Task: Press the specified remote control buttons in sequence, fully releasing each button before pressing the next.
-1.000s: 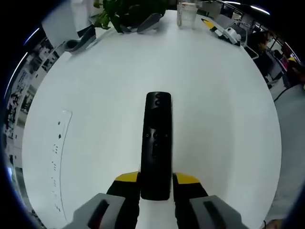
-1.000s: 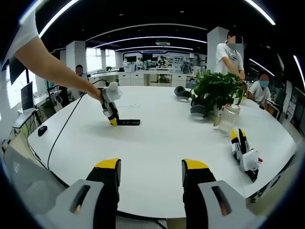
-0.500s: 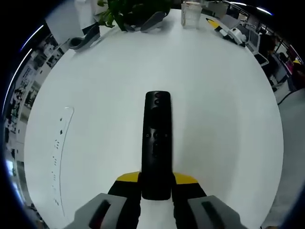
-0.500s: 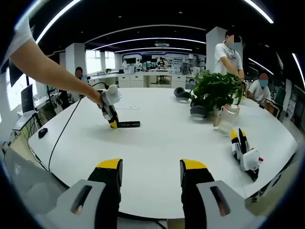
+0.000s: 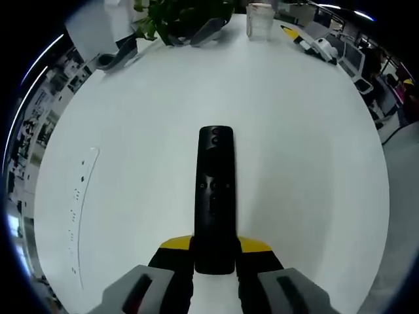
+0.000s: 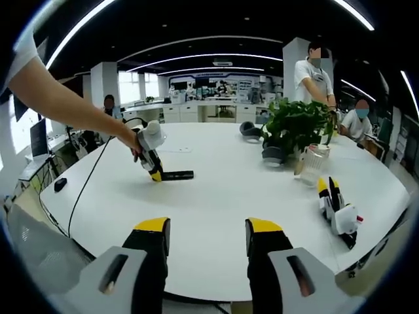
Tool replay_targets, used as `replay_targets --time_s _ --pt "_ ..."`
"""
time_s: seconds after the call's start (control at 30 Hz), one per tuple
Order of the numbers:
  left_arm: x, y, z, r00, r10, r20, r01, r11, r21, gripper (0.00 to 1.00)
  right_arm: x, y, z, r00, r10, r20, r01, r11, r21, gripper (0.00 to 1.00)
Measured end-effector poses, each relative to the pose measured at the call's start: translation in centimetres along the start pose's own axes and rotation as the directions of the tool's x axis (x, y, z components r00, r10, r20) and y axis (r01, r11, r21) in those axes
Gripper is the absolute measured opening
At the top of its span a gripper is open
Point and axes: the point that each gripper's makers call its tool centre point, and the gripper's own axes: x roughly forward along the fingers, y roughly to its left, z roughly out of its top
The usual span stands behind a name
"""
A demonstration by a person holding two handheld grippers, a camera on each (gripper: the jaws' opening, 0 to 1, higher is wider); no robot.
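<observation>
Remote control (image 5: 215, 196) between left gripper (image 5: 215, 246) jaws.

No text, label, brand, number or sign is reading legibly in either view. The remote control (image 5: 215, 199) is showing button markings on its black face, too small to make out. The white table (image 5: 294, 144) is carrying a curved row of dark marks to the left of the remote control, not readable as characters. Panels on the far wall beyond the table, in the right gripper view, are showing only blurred shapes.
</observation>
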Motion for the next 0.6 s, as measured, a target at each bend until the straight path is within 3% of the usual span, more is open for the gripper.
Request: replay_targets --time_s 0.6 --pt "-0.3 -2.5 -0.3 1.000 -0.002 0.017 0.003 0.999 -0.033 0.24 -0.2 0.3 0.5 0.999 0.016 0.028 -0.016 1.000 0.004 0.47"
